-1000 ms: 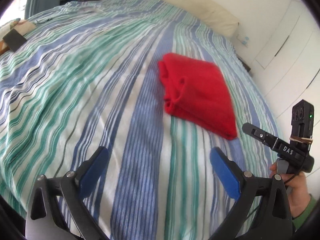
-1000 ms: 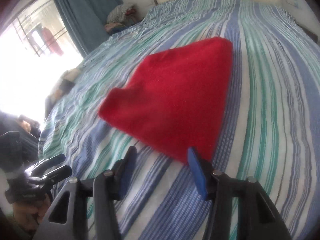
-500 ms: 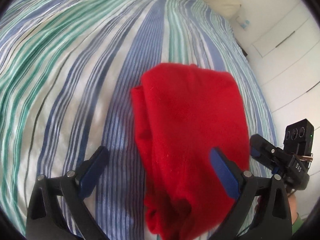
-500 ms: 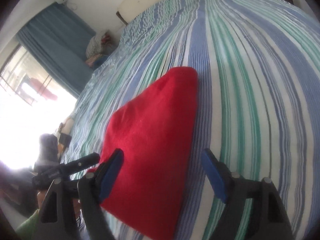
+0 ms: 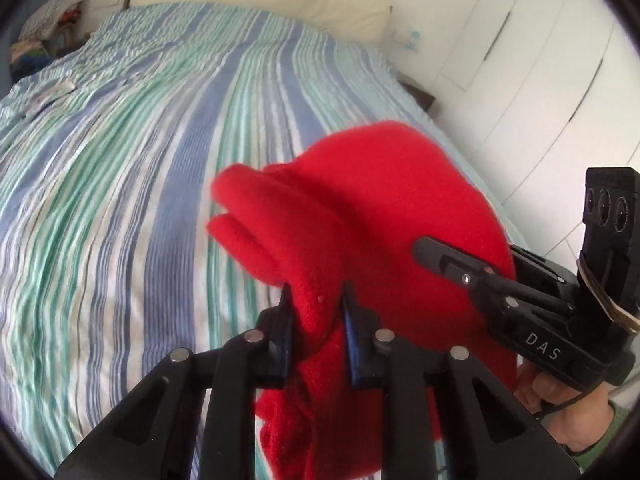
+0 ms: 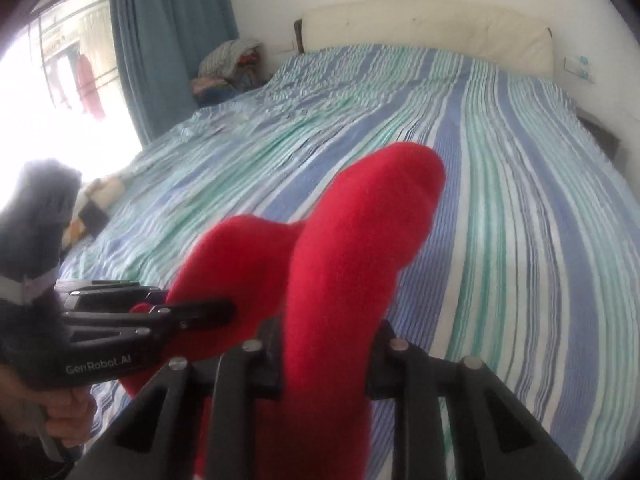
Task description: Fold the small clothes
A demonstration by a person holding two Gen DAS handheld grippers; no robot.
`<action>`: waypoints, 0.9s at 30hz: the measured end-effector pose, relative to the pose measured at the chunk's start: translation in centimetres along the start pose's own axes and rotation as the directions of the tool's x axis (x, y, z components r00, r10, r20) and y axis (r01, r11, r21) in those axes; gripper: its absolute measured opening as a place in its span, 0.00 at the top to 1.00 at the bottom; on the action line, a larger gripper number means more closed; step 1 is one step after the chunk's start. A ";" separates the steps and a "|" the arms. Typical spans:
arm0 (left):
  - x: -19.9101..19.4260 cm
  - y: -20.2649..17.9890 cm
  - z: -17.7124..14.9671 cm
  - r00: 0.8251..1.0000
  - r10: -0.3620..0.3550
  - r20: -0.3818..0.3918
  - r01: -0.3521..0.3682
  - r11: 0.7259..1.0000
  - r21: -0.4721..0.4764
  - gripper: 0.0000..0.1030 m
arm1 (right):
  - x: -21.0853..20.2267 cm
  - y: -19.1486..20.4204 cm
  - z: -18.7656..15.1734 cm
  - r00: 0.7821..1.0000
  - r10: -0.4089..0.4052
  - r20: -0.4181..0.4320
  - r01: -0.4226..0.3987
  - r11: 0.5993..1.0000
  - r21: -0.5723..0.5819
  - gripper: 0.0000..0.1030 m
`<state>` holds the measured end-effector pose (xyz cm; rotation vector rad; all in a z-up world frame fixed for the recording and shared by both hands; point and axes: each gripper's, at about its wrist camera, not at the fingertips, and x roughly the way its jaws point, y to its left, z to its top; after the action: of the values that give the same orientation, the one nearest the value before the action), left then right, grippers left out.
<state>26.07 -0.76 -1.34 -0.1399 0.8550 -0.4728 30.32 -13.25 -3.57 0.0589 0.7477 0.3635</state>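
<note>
Red fleece garment (image 5: 360,208) hangs above the striped bedspread (image 5: 140,160), your left gripper (image 5: 316,304) and right gripper (image 6: 328,332) having just clamped its near edge.

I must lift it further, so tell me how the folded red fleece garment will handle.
The folded red fleece garment is probably floppy: its layers sag beyond both hand-held grippers, left and right. Likely light. The fuzzy nap probably resists slipping.

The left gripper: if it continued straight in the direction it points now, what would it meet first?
The left gripper has just closed on the red garment, so the bunched fabric directly ahead comes first. Beyond it, probably the striped bedcover; depth is unclear.
</note>
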 end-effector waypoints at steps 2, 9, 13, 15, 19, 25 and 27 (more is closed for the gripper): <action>-2.3 -2.1 0.2 0.998 -0.054 0.024 0.054 0.998 0.023 0.81 | -3.7 -1.4 1.5 0.999 0.012 0.052 -0.013 1.000 0.026 0.75; 0.0 -4.3 -7.9 0.990 -0.009 -0.140 0.012 1.000 0.024 0.30 | -10.3 -6.4 -1.0 0.999 0.033 -0.027 -0.029 0.989 0.147 0.52; -0.6 -3.7 -17.0 0.956 0.207 -0.207 -0.197 0.978 0.068 0.28 | -11.0 -8.4 -10.7 0.974 -0.124 -0.188 0.159 0.970 0.184 0.14; -2.4 -4.1 -19.8 0.943 0.259 -0.208 -0.247 0.965 0.083 0.19 | -12.4 -8.7 -15.7 0.958 -0.143 -0.249 0.202 0.952 0.230 0.14; -6.1 -6.6 -21.4 0.915 0.392 -0.095 -0.372 0.911 0.177 0.07 | -15.4 -6.6 -21.4 0.930 -0.214 -0.298 0.297 0.916 0.271 0.13; -8.8 -9.3 -20.0 0.905 0.422 0.052 -0.420 0.868 0.265 0.01 | -18.1 -2.9 -21.0 0.901 -0.308 -0.307 0.375 0.907 0.191 0.05; -8.8 -9.7 -19.6 0.905 0.422 0.049 -0.418 0.864 0.281 0.01 | -18.5 -1.8 -20.0 0.894 -0.324 -0.309 0.385 0.908 0.163 0.04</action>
<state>3.01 -4.05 -5.10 0.3156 0.7936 -0.1800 4.97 -22.76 -6.47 0.0789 1.0545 -0.0695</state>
